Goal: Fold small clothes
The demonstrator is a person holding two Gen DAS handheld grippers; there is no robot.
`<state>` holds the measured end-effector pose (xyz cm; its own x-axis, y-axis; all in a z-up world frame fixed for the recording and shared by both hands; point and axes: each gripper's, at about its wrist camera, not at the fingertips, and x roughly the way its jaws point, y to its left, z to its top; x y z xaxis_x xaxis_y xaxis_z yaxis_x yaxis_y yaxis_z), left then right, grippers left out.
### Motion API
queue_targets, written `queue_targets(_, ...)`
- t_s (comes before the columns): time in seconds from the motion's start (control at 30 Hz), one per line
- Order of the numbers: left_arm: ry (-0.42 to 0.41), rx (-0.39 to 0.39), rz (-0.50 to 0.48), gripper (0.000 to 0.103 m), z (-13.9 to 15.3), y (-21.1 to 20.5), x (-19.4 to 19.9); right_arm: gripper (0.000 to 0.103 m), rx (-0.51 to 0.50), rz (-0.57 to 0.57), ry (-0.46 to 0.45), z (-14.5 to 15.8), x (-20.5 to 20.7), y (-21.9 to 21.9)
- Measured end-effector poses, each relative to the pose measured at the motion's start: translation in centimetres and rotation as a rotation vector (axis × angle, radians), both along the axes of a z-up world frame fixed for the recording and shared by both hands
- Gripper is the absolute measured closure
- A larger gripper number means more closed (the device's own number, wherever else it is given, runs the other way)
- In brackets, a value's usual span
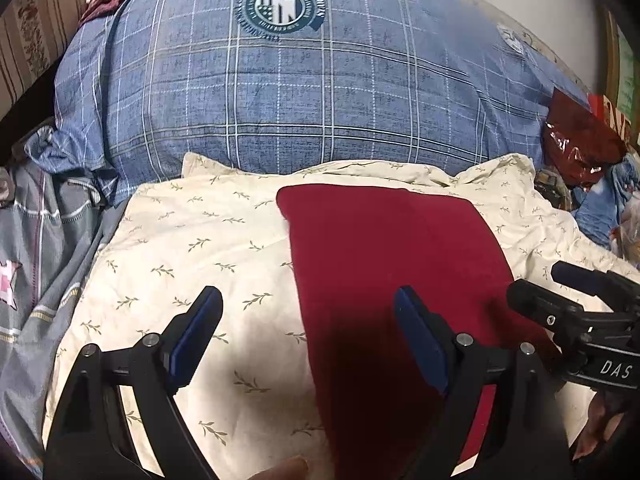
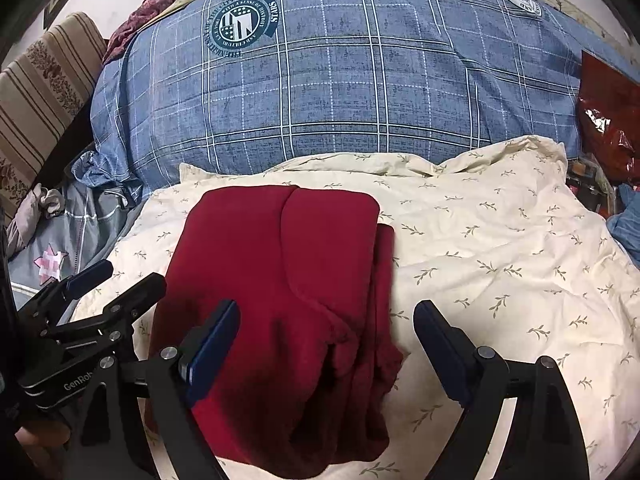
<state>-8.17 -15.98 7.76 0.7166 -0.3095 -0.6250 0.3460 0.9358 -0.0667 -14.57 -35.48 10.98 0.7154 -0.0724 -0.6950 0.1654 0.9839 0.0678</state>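
The folded red garment [image 2: 280, 300] lies on the cream sheet [image 2: 500, 260], under both tools. The left gripper [image 1: 308, 320] and right gripper [image 2: 326, 332] gape wide, gripping nothing.

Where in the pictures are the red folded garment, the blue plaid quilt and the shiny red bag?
red folded garment [image 2: 280, 280]: right wrist view, middle of its top layer.
blue plaid quilt [image 1: 300, 92]: left wrist view, middle of its front side.
shiny red bag [image 1: 580, 140]: left wrist view, its crinkled face.
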Motion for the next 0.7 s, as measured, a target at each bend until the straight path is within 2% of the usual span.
queue_targets(0.4,-0.014,0.012,0.026,0.015,-0.2,0.3,0.2,0.013,-0.037,0.045,0.016,-0.4,1.2,1.8)
queue_targets(0.7,-0.026,0.035,0.019,0.015,-0.3,0.0,0.2,0.013,-0.007,0.025,0.016,-0.6,1.1,1.0)
